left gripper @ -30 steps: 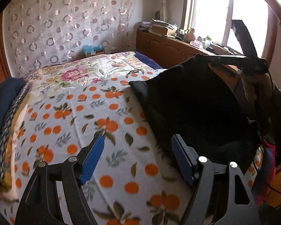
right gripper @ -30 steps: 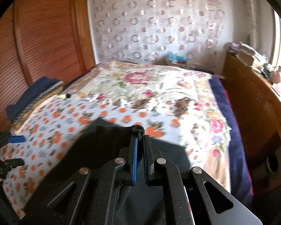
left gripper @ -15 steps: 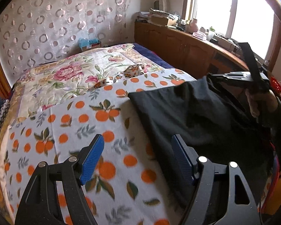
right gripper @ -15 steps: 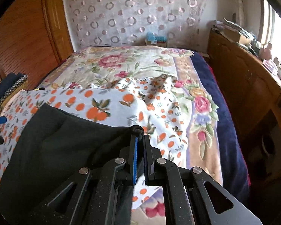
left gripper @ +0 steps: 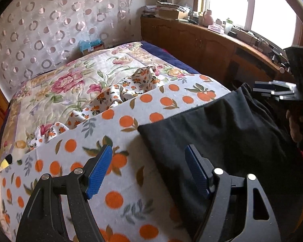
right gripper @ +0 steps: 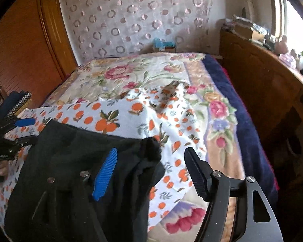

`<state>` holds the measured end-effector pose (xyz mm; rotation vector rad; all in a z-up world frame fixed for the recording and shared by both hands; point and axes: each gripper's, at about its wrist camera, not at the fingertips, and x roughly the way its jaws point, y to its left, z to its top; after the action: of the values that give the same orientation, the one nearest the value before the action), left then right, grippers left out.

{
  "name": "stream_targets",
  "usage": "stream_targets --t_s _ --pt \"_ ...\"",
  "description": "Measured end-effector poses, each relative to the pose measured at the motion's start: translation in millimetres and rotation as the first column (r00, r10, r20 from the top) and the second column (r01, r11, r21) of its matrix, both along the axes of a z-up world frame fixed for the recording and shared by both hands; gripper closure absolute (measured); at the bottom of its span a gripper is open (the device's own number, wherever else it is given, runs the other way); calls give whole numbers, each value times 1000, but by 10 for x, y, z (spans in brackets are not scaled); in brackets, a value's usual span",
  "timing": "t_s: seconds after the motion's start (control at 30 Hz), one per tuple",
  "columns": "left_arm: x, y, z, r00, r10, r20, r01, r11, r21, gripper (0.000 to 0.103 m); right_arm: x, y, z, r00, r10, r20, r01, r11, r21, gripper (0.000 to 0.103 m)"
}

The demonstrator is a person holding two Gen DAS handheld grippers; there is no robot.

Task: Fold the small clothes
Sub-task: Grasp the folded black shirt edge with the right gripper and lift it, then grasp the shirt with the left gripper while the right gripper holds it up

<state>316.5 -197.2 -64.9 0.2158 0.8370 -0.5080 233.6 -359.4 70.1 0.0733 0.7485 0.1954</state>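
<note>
— What do we have nearest to us, and how many of each?

— We count two tongs. Our left tongs (left gripper: 148, 169) are spread wide with nothing between the blue pads (left gripper: 99, 170); they hover low over the orange-print blanket (left gripper: 115, 125), the right-hand finger above the near edge of the one black garment (left gripper: 222, 133). Our right tongs (right gripper: 150, 170) are also spread, and the garment's bunched corner (right gripper: 147, 151) lies loose between them, just beside the blue pad.

— What differs from half a second ago?

— Then the right tongs were pressed together on that corner, holding it up. Now they have let go and the corner has dropped onto the blanket. The left tongs have stayed apart throughout and have come closer to the cloth's edge.

— How does the garment look?

— One dark, plain piece, lying mostly flat on the near right part of the bed, with a straight left edge and a clean far-left corner. The right end is rumpled into soft folds, and the near side hangs off the bed's edge.

— And farther off?

— We see one smaller orange-print cloth (left gripper: 131, 88) crumpled at mid-bed, one floral quilt (left gripper: 74, 80) under it, one blue box (left gripper: 91, 45) at the head of the bed, a circle-patterned curtain (left gripper: 50, 20) behind, and a wooden cabinet (left gripper: 202, 44) under the window, its top crowded with small things.
</note>
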Motion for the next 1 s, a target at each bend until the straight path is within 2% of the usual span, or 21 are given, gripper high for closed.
stream_targets --t_s 0.17,0.33,0.5,0.63,0.8,0.87,0.93,0.97,1.0 --pt "143 -48 -37 1000 4 -14 -5 1000 -11 28 125 -76 -213 997 7 -78 -4 999 37 32" --pt "211 -85 -114 999 1 -40 -1 1000 -9 44 215 -210 -280 994 30 -103 -17 992 129 32" --pt "218 -117 -157 999 -3 -53 2 1000 -19 48 285 -260 -321 991 75 -109 -55 984 171 33" --pt "222 -144 -138 998 -5 -63 4 1000 -29 52 316 -258 -339 989 111 -100 -90 976 196 54" --pt "248 -174 -134 997 -11 -73 8 999 -44 58 287 -177 -327 990 118 -83 -104 982 156 71" --pt "251 -180 -129 997 -21 -80 16 998 -57 75 271 -141 -311 993 98 -71 -90 989 115 77" --pt "245 -189 -118 996 -27 -84 21 998 -65 88 229 -97 -282 996 78 -49 -76 996 49 88" --pt "238 -194 -107 996 -28 -82 22 998 -65 94 206 -71 -273 996 75 -43 -74 997 26 89" --pt "221 -198 -94 996 -30 -80 24 997 -68 95 186 -40 -270 997 71 -36 -71 997 4 91"
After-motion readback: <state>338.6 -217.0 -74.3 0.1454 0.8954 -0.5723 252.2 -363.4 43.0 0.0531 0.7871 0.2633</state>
